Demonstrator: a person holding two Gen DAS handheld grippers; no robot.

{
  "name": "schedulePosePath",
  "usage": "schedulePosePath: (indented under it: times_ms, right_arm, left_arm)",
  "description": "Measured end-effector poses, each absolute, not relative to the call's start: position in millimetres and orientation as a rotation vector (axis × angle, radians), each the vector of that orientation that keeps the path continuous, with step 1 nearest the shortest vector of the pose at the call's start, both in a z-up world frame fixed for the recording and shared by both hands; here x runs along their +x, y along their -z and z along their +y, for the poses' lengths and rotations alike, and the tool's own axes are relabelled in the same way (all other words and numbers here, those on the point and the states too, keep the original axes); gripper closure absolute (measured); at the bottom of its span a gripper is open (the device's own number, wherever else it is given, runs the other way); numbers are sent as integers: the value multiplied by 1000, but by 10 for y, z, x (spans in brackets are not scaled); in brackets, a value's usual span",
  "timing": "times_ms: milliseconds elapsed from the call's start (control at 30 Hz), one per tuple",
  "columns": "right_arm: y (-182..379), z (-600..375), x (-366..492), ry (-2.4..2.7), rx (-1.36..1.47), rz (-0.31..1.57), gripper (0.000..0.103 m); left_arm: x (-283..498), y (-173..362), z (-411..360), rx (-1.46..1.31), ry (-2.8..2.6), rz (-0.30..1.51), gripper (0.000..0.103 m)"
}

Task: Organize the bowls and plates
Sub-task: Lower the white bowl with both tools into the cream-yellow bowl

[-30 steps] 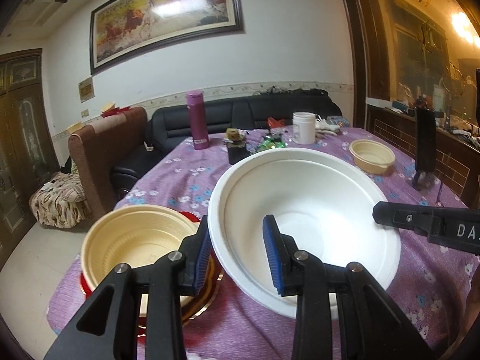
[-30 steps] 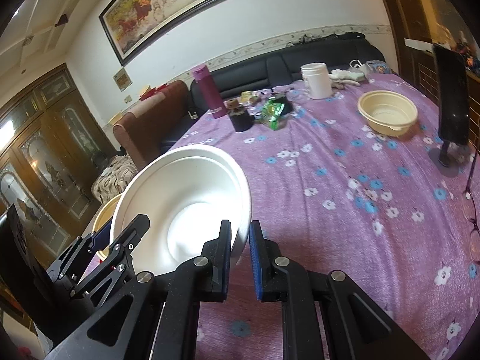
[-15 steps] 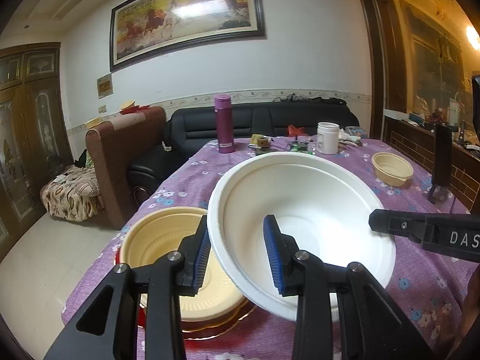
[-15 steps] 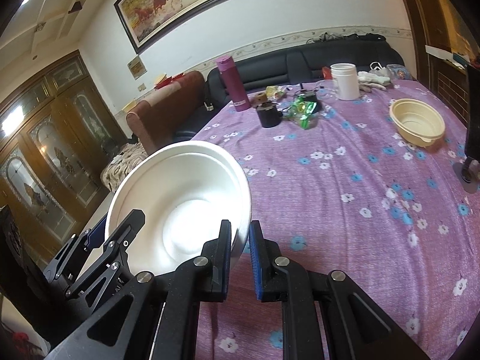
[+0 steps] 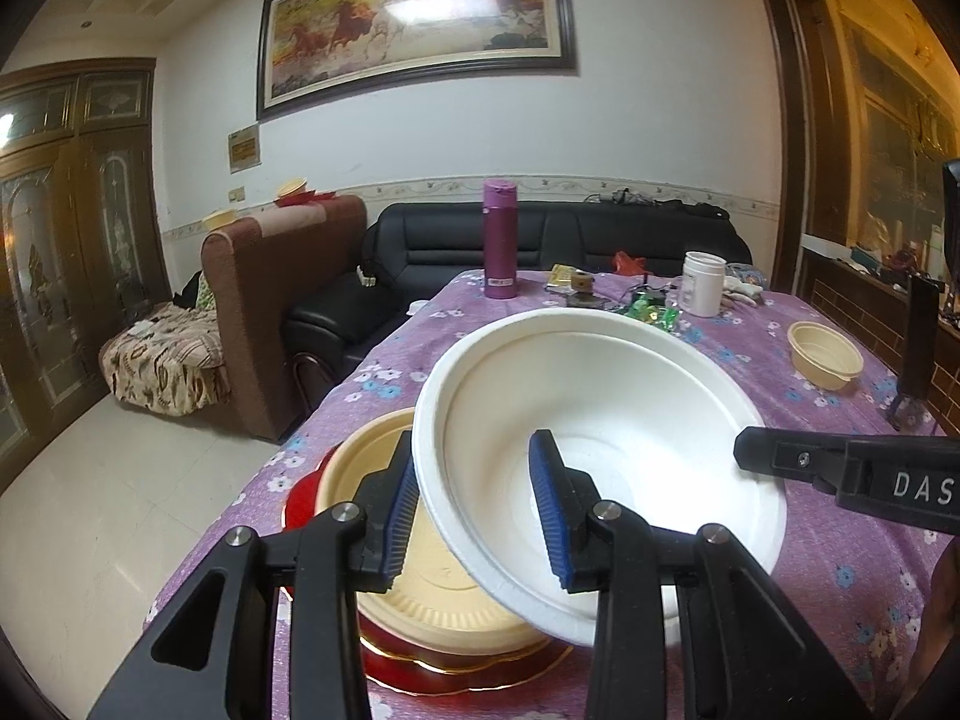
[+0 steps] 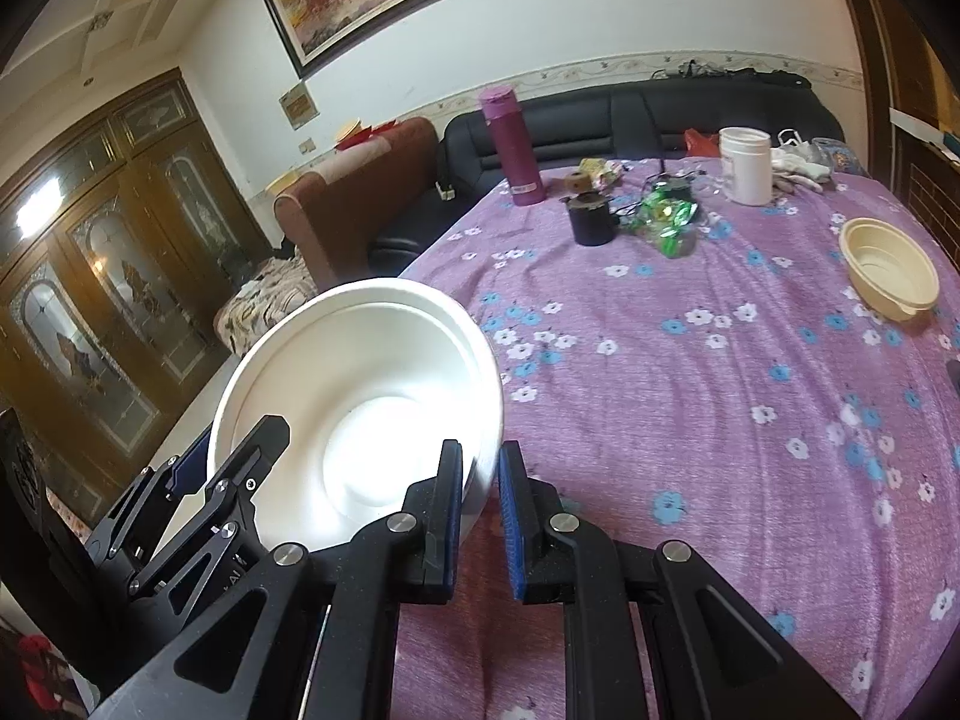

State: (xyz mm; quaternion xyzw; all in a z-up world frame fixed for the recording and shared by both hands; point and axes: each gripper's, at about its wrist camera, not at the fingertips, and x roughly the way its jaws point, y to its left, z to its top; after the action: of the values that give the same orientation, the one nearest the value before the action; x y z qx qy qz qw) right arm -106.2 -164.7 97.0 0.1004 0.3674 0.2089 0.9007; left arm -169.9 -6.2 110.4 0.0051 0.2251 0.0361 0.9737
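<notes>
A big white bowl [image 5: 630,420] hangs tilted above the purple flowered table [image 6: 690,390], held by both grippers. My left gripper [image 5: 474,441] is shut on its left rim, one blue pad outside and one inside the wall. My right gripper [image 6: 480,456] is shut on the opposite rim, and its black finger [image 5: 840,471] shows in the left wrist view. Below the white bowl's left half a yellow bowl [image 5: 384,468] sits on a red plate [image 5: 300,498] near the table's corner. A smaller yellow bowl [image 6: 888,267] rests at the far right.
At the far end stand a purple flask [image 5: 500,240], a white jar [image 5: 703,283], a black cup [image 6: 591,219] and green wrappers [image 6: 669,222]. A black stand [image 5: 918,348] rises at the right edge. Left of the table edge the floor drops away toward a brown armchair [image 5: 264,312].
Both grippers have carried the white bowl back and to the left. It now overlaps the yellow bowl on the red plate instead of hanging beside it.
</notes>
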Motion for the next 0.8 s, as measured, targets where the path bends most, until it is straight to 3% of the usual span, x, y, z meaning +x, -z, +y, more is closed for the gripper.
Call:
schedulePosePath:
  times_ms: [800]
  right_arm:
    - [-828, -1026, -843, -484, 133, 829, 89]
  left_arm:
    - [-1531, -912, 471, -91, -130, 528, 68]
